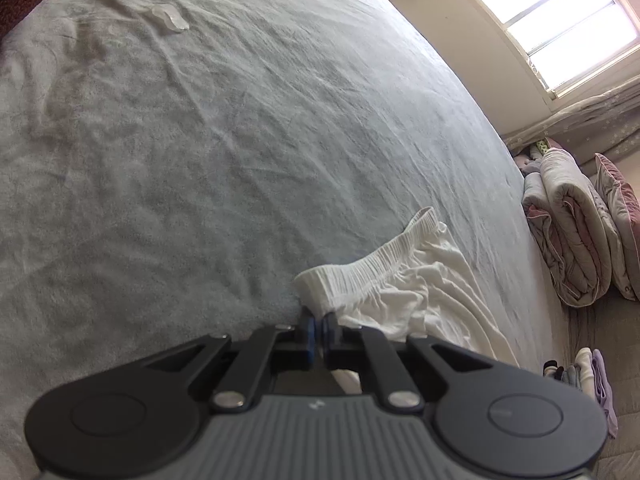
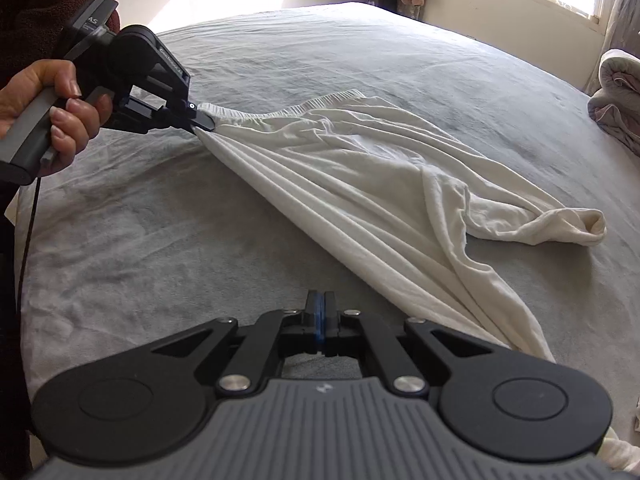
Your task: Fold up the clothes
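Right wrist view: my left hand (image 2: pixel 60 116) sits at 9 o'clock, fingers wrapped round the grey handle, left claw (image 2: pixel 202 120) pointing toward 3 o'clock and angled down at the bed (image 2: pixel 120 240). Its jaws are clamped on the elastic waistband corner of the white trousers (image 2: pixel 360 168); cloth fans out from the pinch in tight pleats. My right claw (image 2: pixel 320 316) points downward at 6 o'clock, jaws pressed together with nothing between them; grey cover shows under the tips. The nearest fold of the trousers runs just beside it at 4 o'clock, not touching the pads as far as I can tell.

Trousers: waistband runs from the left claw toward 1 o'clock; one leg lies loose to 3 o'clock, cuff open; the other is pulled taut toward 5 o'clock and passes under my right claw's body at the frame edge.

Left wrist view: left claw (image 1: pixel 319 330) with blue pads nipped on the waistband, white trousers (image 1: pixel 400 292) bunched toward 3 o'clock.

Edges and room: the far bed edge curves from 12 to 3 o'clock. Wide bare cover from 9 to 12 o'clock, wrinkled, with one small pale scrap (image 1: pixel 170 18) near 11 o'clock. Rolled quilts (image 1: pixel 568 232) are past the edge at 3 o'clock, a window (image 1: pixel 560 20) at 1 o'clock.
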Tool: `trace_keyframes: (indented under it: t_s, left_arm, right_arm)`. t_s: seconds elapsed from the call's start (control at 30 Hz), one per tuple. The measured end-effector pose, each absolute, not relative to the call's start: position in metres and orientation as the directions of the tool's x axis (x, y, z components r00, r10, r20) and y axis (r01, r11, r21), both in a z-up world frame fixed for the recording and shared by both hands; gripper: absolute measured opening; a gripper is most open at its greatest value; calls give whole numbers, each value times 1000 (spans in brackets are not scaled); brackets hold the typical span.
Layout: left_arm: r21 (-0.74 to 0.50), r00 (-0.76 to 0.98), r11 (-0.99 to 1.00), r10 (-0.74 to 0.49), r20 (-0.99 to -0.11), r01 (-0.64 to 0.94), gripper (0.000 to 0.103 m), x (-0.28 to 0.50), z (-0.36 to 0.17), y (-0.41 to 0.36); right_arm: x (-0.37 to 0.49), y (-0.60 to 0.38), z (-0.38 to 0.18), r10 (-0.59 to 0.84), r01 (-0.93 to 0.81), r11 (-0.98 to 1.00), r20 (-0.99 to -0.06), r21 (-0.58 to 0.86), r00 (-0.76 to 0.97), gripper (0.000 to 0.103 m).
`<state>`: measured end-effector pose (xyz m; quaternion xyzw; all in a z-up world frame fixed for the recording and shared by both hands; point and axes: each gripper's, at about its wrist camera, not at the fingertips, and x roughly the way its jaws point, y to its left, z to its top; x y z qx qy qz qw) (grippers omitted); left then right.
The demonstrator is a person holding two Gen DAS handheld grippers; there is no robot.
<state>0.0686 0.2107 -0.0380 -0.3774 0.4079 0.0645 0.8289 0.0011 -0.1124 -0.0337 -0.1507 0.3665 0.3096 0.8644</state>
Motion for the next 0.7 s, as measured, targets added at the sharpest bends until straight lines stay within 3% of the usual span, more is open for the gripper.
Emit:
trace_keyframes:
  t_s: [0.1,0.17,0.43,0.5,0.57,0.7]
  left_arm:
    - [-566,659,723,-206,-724,-397,3,58,-33,216]
    - [-563,658,723,-200,-726,-401,3,51,-34,220]
    - [-569,655,694,-185,-733,-441,3,38,-40,236]
    - [-565,652,697,-183,-735,-441,3,39,-40,238]
    - [-562,645,698,-186,-741,-444,3,40,-43,239]
    - [-550,632,705,-187,-752,-447,3,43,-47,237]
  right_arm:
    - [-11,-109,-29,388,-633,765,-701,-117,598,0]
    - [-11,-108,-30,339,-603,777,-686,-182,644,15]
    - [9,-119,-44,258,-555,804,-716,-213,649,18]
    - [12,-119,-46,244,-550,804,-719,-224,651,24]
    - [14,-120,-47,242,-549,803,-715,-232,656,40]
    - [18,-120,-50,248,-561,791,-710,-244,659,42]
